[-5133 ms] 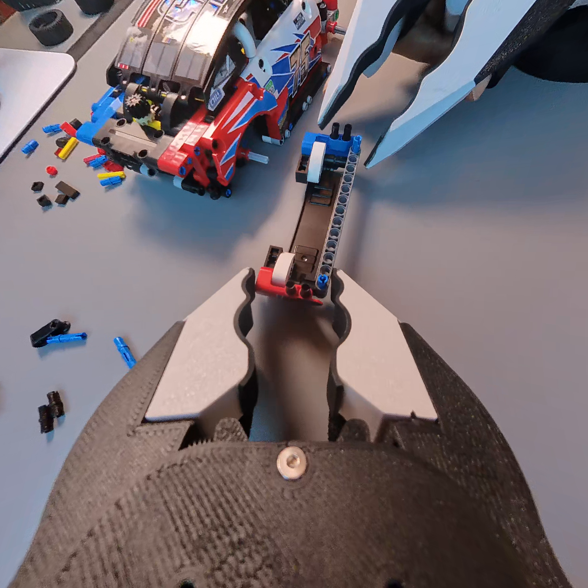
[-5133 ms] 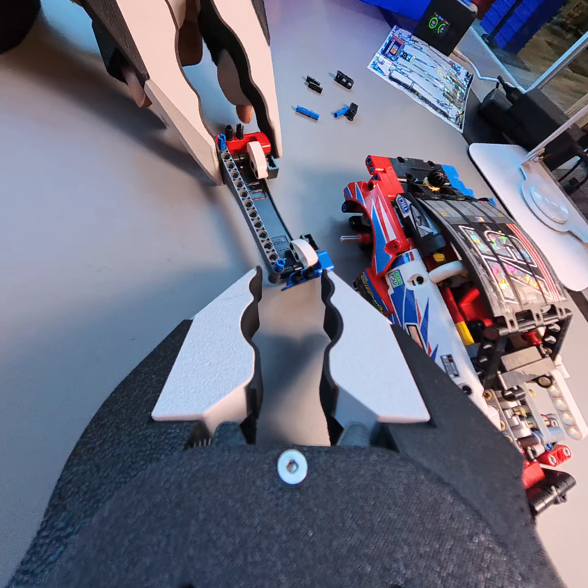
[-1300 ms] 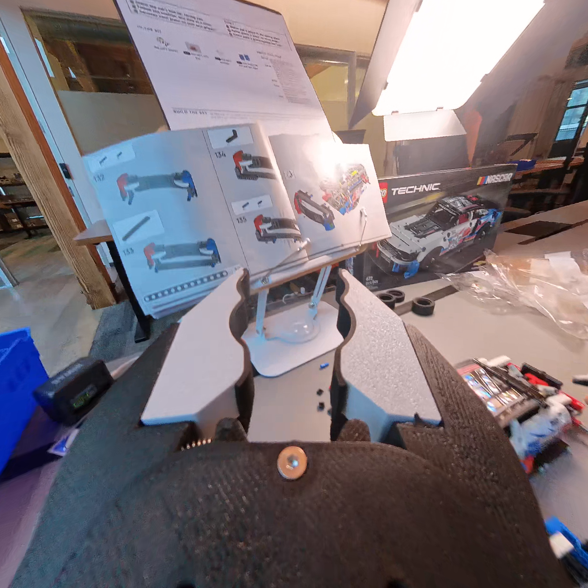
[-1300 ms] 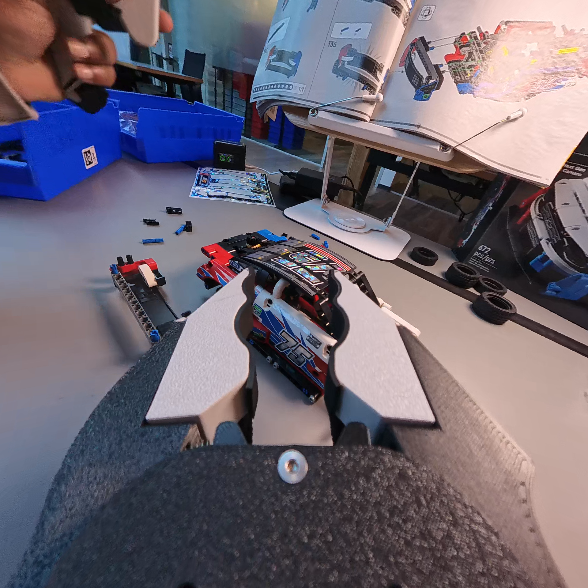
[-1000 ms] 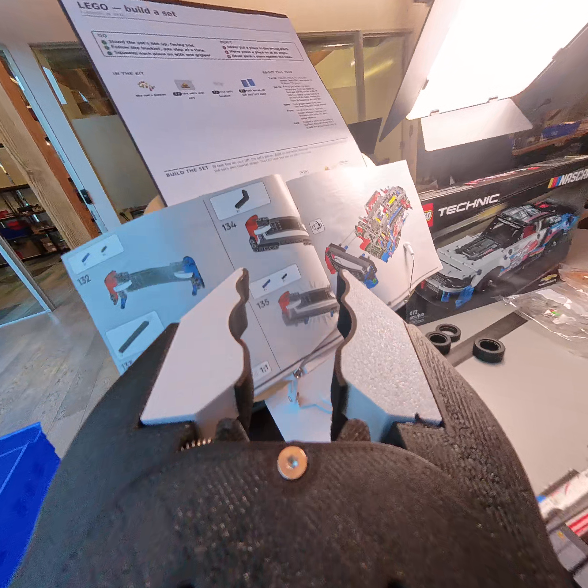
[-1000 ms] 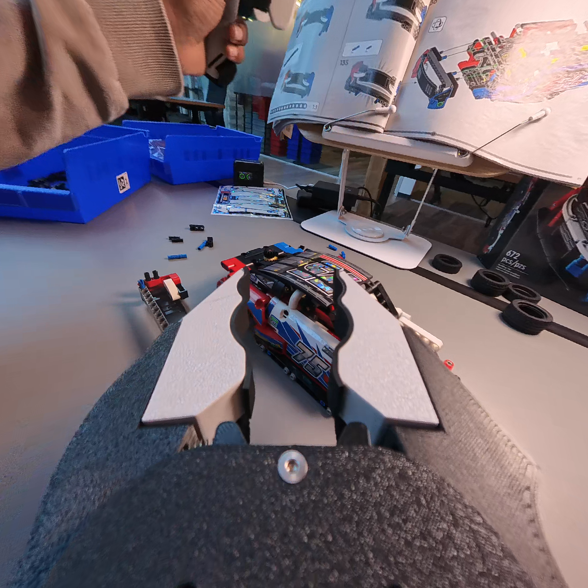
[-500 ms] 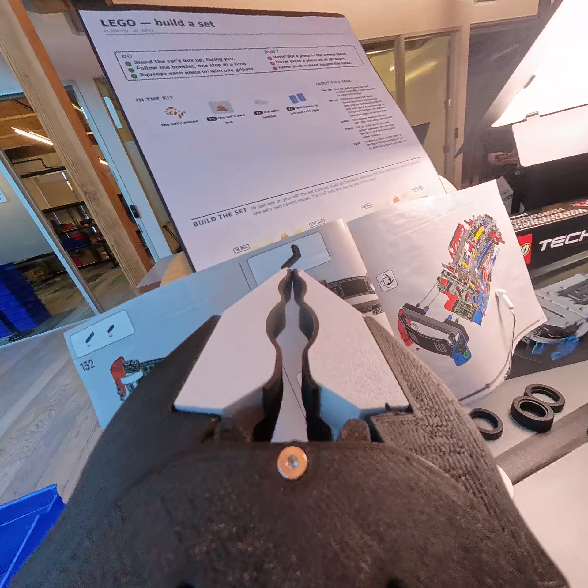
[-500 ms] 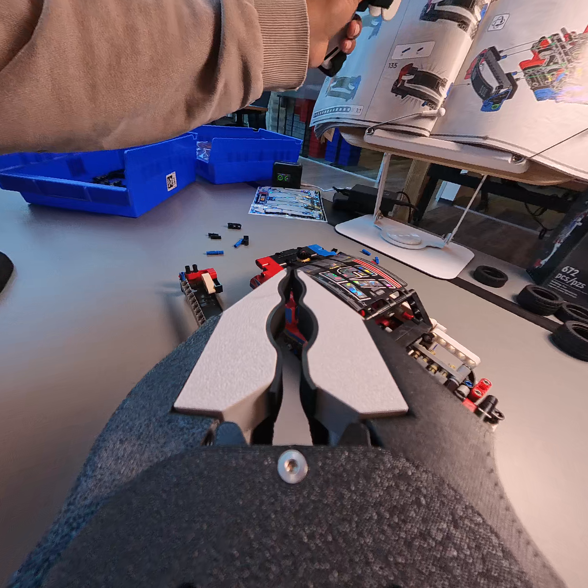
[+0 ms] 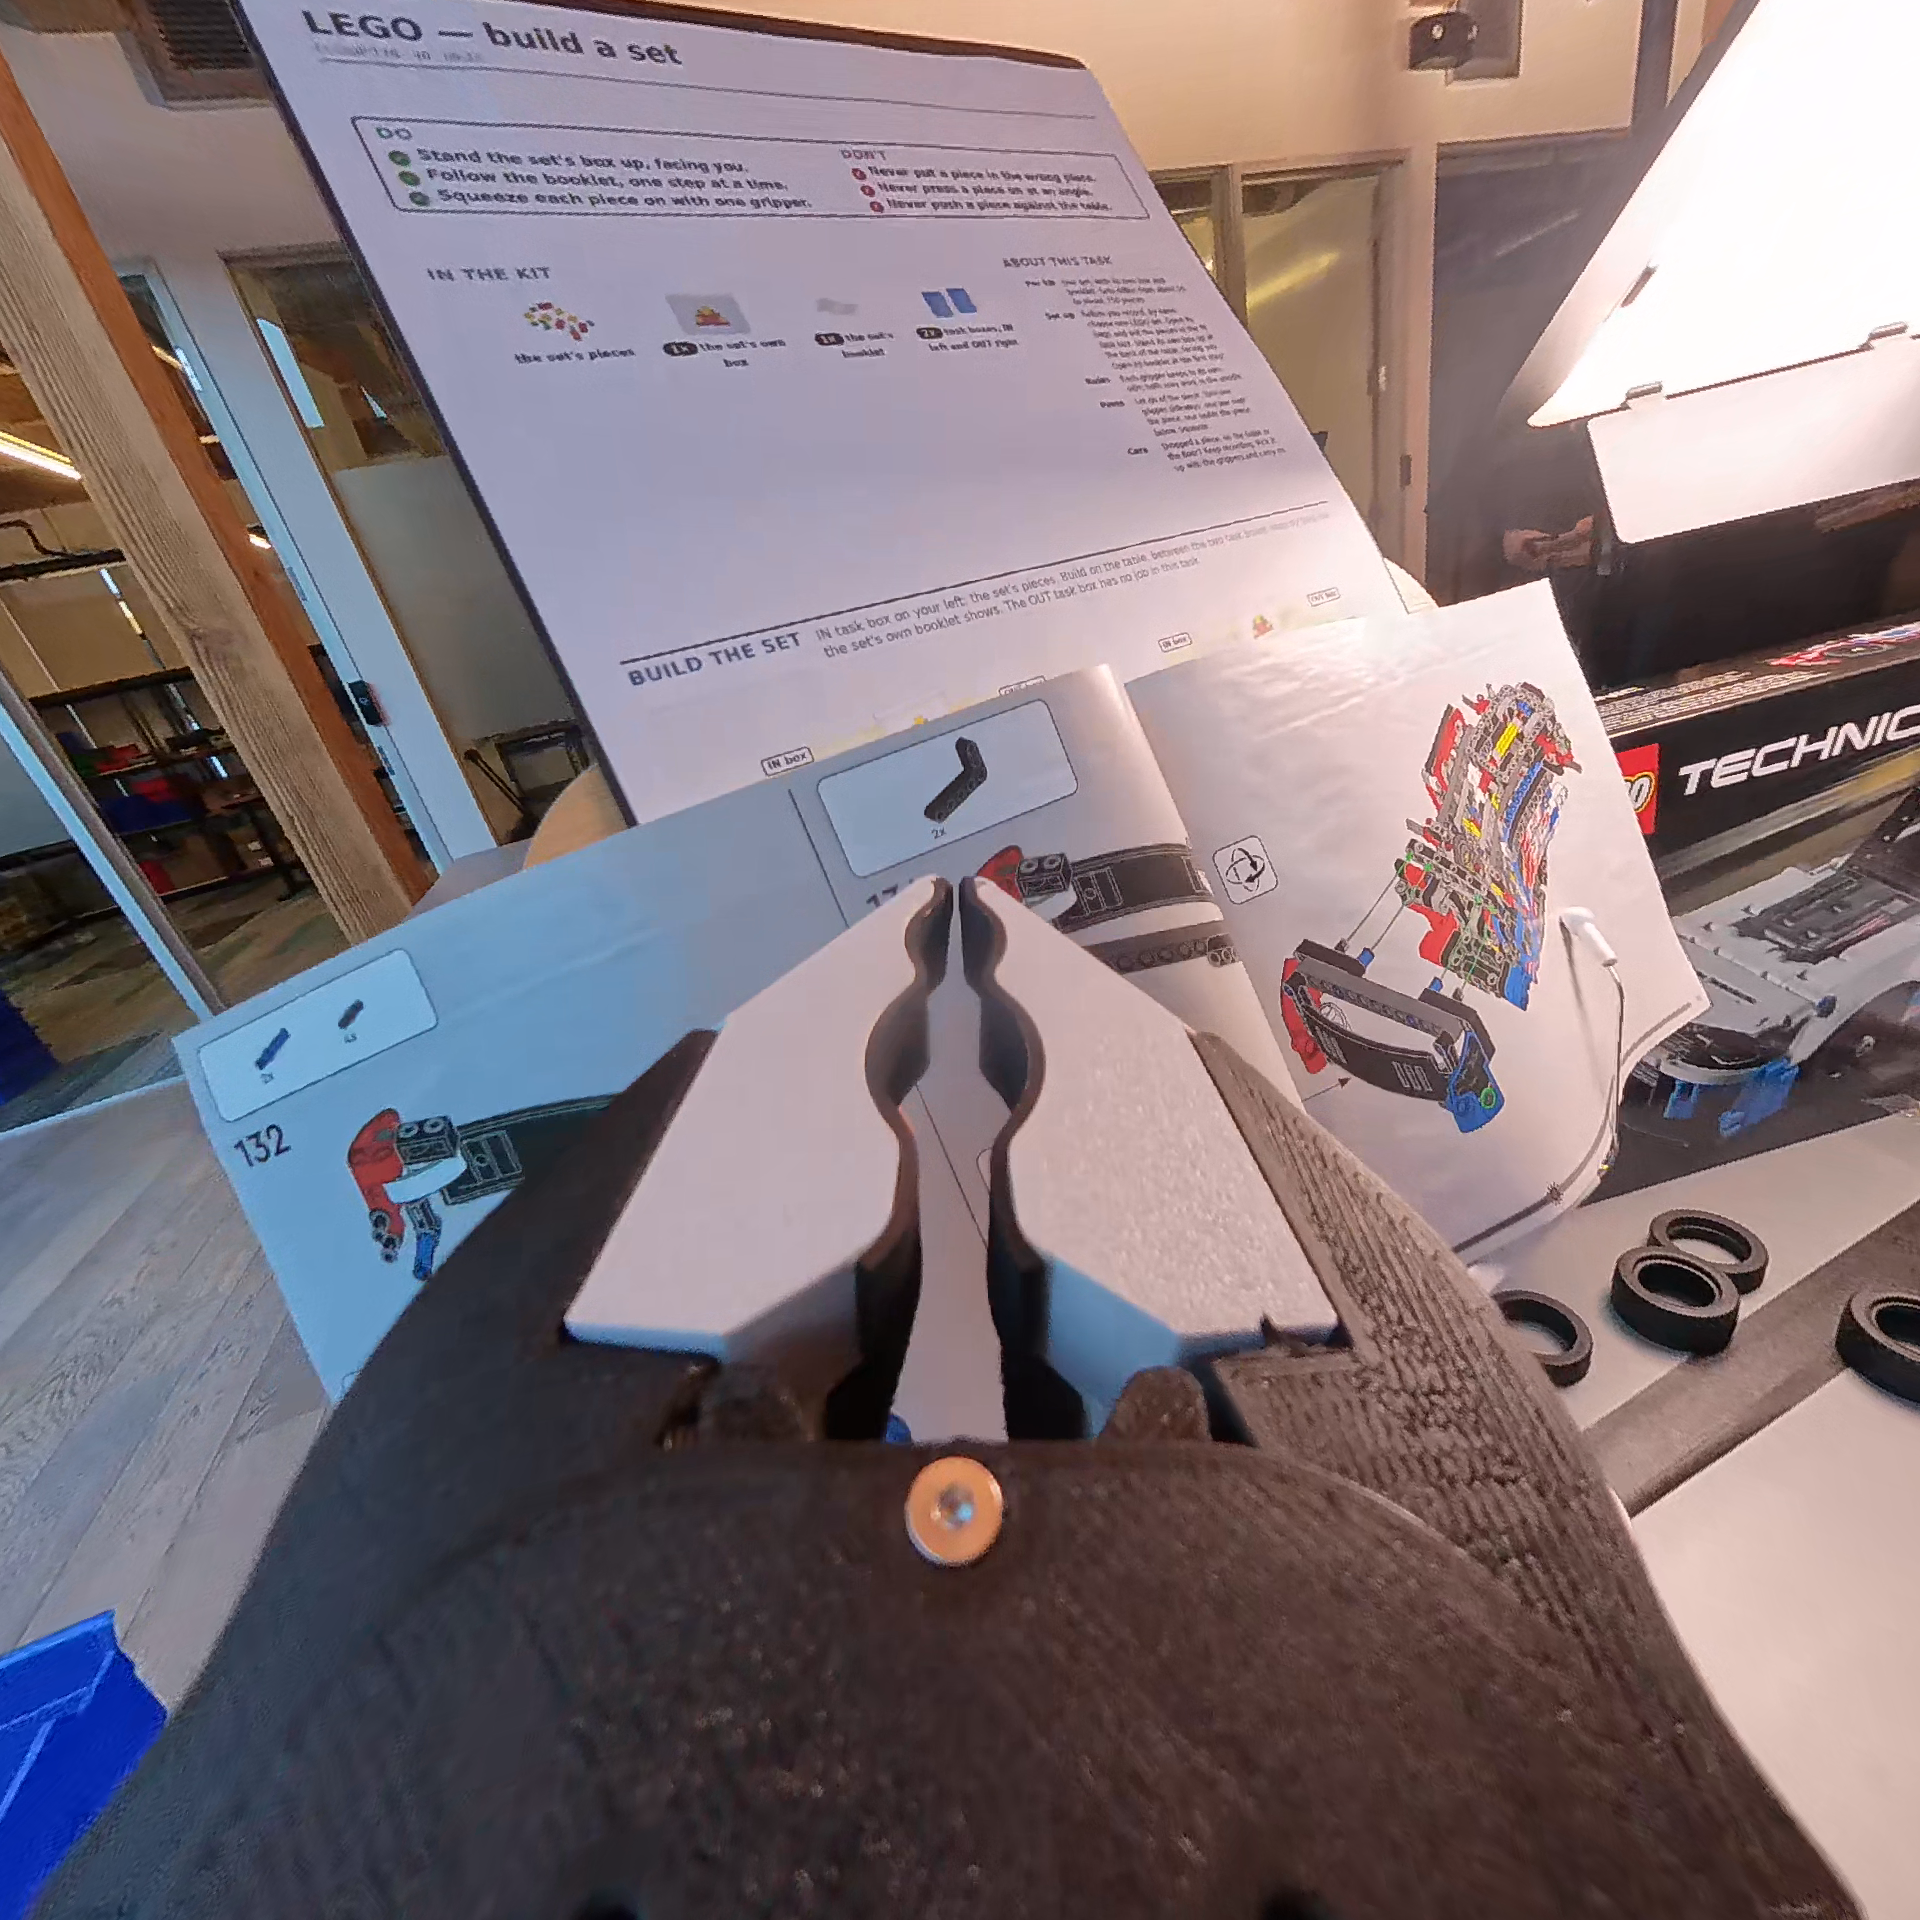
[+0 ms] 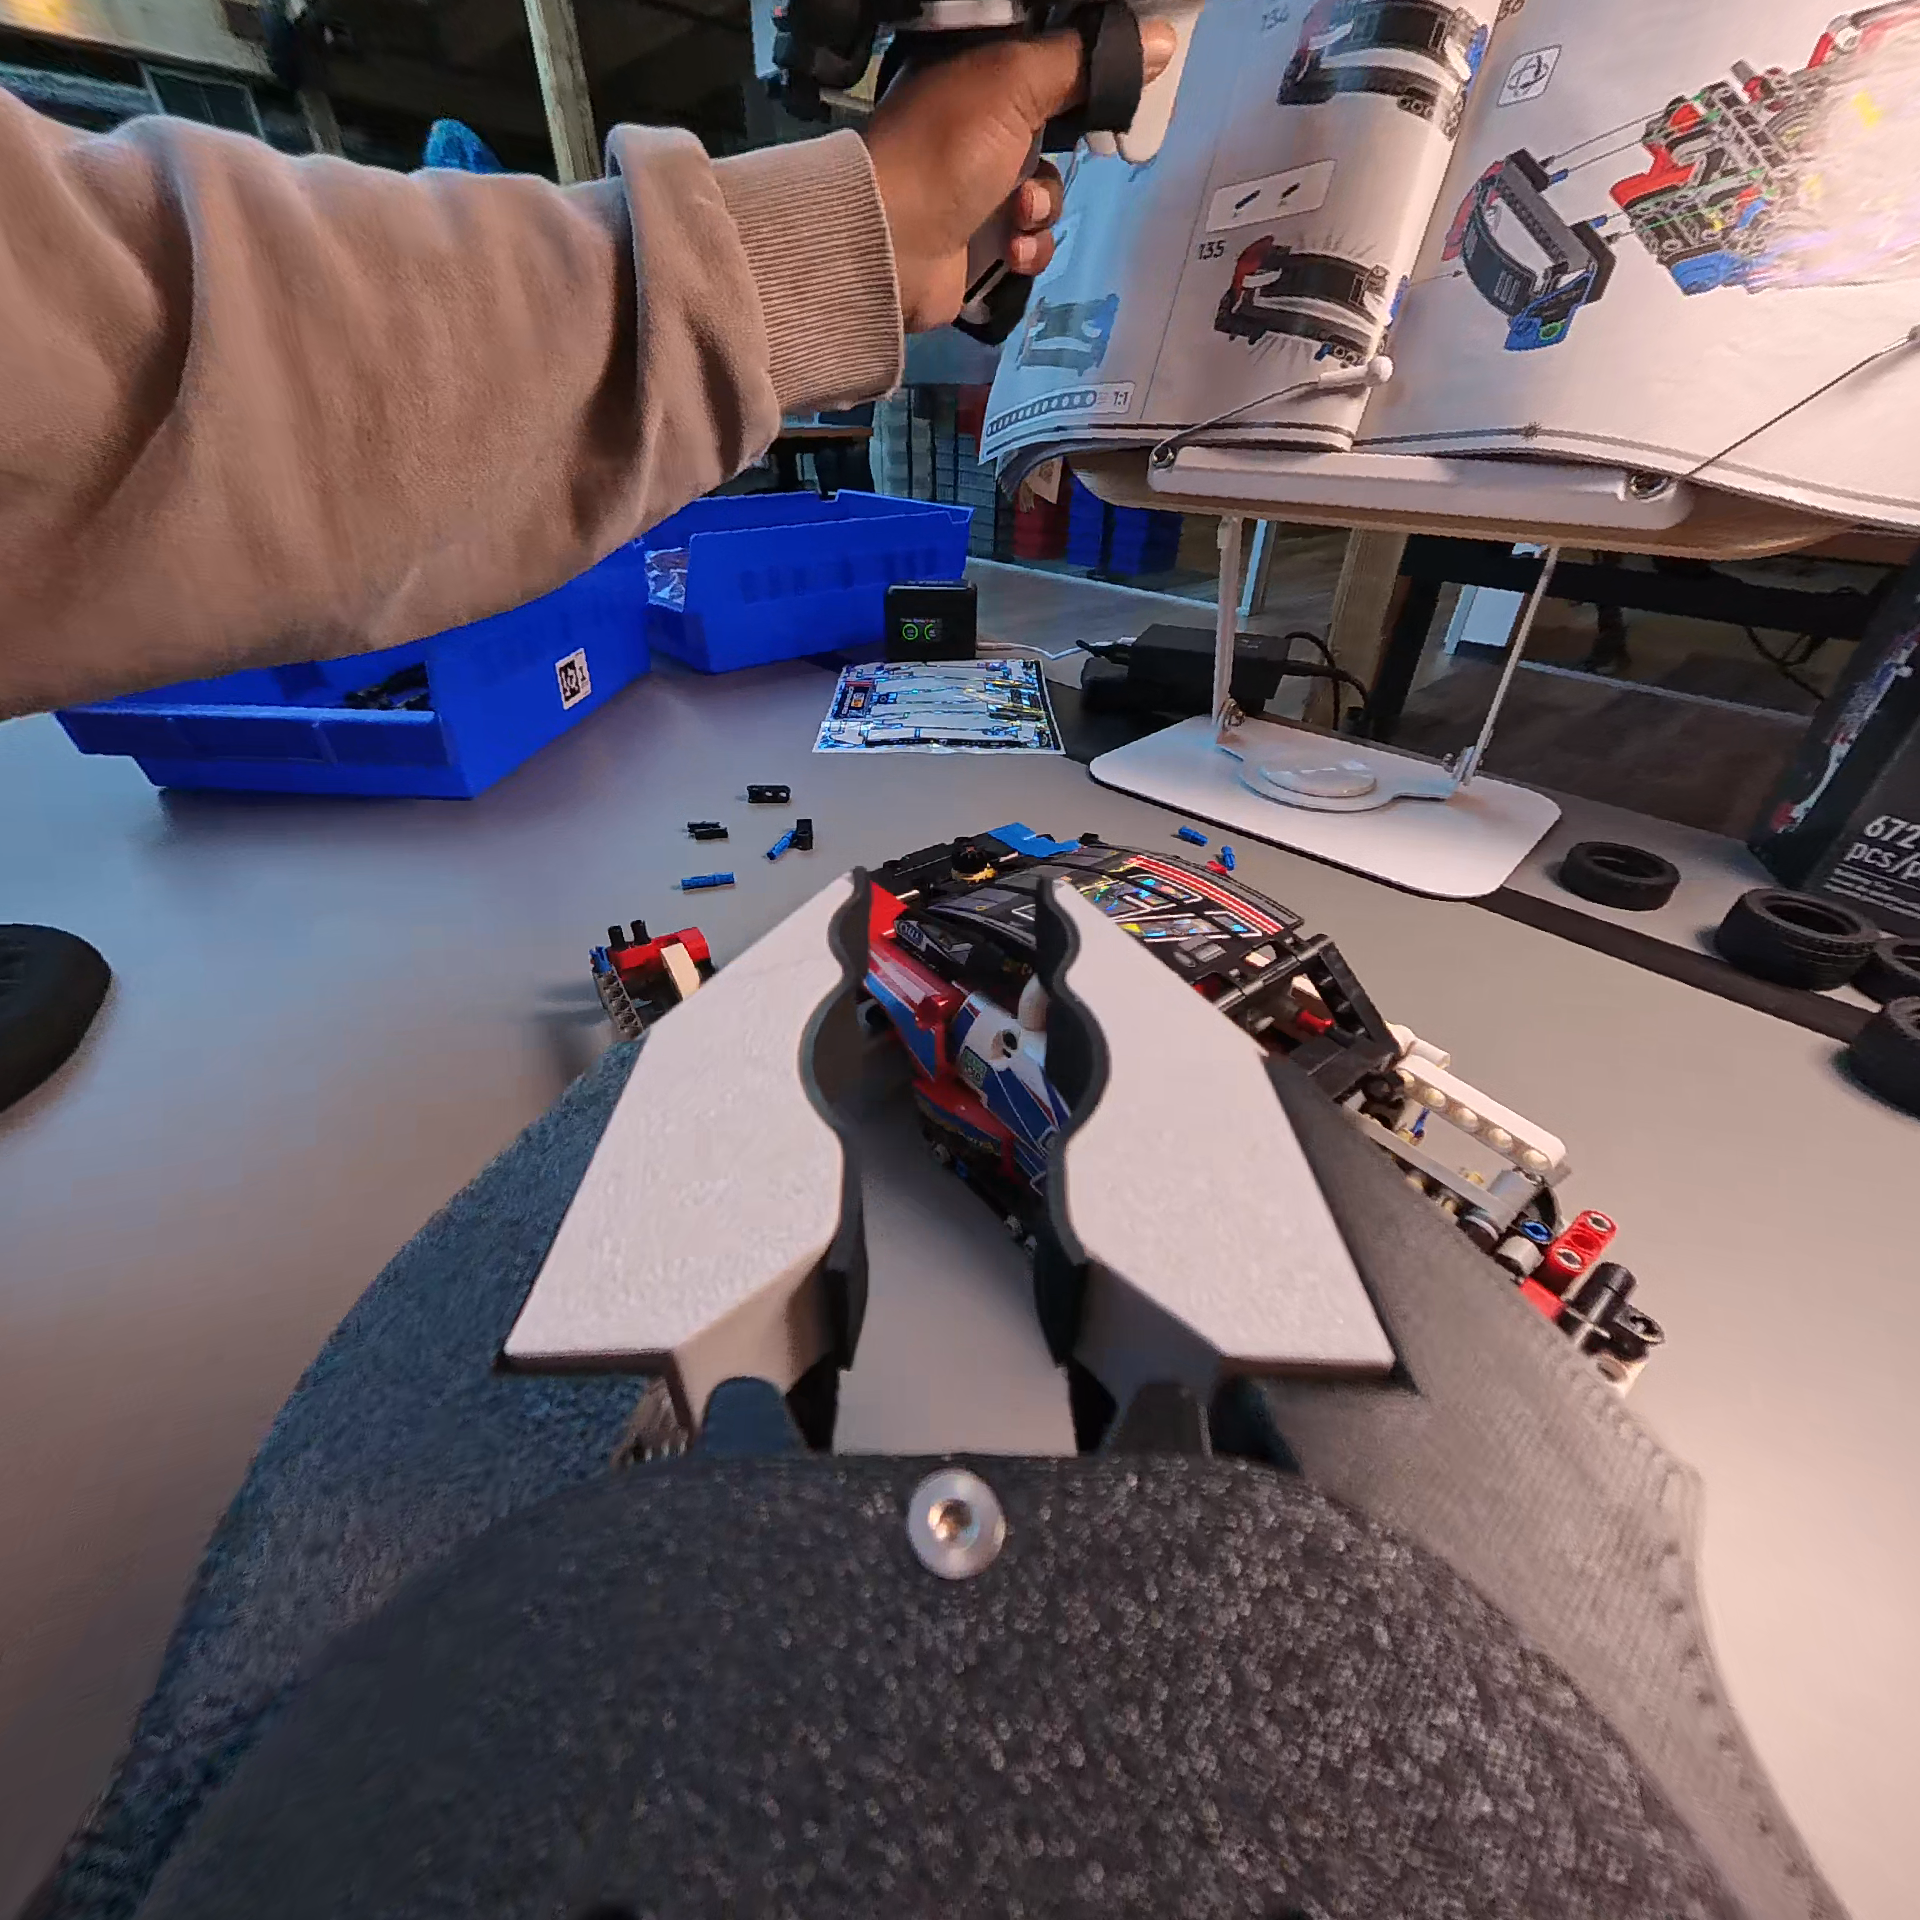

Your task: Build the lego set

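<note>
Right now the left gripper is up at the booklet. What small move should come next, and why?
Probably bring the left gripper back down to the table: it is shut on nothing in front of the instruction booklet, and the beam subassembly lies loose beside the car.

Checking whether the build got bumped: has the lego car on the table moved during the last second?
Cannot tell. The lego car looks unchanged beside the white stand base and the loose pins; only the camera shifted.
</note>
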`<state>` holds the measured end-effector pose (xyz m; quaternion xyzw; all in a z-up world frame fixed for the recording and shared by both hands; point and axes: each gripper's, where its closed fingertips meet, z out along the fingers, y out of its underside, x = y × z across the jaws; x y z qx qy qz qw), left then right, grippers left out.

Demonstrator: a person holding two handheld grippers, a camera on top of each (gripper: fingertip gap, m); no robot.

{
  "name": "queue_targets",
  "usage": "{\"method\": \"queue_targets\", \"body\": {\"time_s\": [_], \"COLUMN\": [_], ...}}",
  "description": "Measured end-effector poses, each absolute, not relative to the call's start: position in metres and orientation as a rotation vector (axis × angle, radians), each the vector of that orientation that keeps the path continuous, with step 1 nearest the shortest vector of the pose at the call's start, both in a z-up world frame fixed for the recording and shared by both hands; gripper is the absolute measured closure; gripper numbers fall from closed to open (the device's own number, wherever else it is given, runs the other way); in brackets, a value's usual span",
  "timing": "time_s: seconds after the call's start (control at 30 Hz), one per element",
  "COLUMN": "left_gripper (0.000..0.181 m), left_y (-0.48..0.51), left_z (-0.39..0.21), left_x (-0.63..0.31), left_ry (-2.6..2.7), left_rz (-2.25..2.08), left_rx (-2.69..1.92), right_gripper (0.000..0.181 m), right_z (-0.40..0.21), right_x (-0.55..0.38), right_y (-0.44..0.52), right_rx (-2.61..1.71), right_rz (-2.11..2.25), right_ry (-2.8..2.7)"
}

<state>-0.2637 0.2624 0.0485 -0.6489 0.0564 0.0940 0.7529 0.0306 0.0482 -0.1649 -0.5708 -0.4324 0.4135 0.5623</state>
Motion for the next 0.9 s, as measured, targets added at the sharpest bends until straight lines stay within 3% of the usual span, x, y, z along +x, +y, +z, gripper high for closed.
{"method": "queue_targets", "body": {"time_s": [0.07,0.13,0.23,0.37,0.53,0.7,0.9], "left_gripper": [0.181,0.181,0.181,0.18,0.18,0.17,0.162], "left_y": [0.255,0.241,0.207,0.129,0.018,-0.088,-0.156], "left_z": [0.048,0.046,0.042,0.048,0.035,-0.061,-0.19], "left_x": [-0.261,-0.255,-0.241,-0.23,-0.269,-0.365,-0.402], "left_ry": [0.135,0.163,0.187,0.213,0.309,0.324,0.426], "left_rz": [0.188,0.165,0.07,-0.008,0.123,0.371,0.153], "left_rx": [-1.412,-1.405,-1.404,-1.387,-1.59,-2.19,-2.679], "right_gripper": [0.136,0.134,0.149,0.181,0.181,0.181,0.177], "right_z": [-0.167,-0.168,-0.164,-0.156,-0.162,-0.172,-0.182], "right_x": [0.03,0.031,0.034,0.037,0.033,0.026,0.019], "right_y": [0.05,0.05,0.051,0.045,0.032,0.024,0.026], "right_rx": [-1.379,-1.404,-1.391,-1.32,-1.286,-1.284,-1.318], "right_rz": [0.983,1.007,1.002,0.987,0.953,0.947,0.942], "right_ry": [-1.022,-1.017,-1.011,-1.027,-1.11,-1.17,-1.184]}}
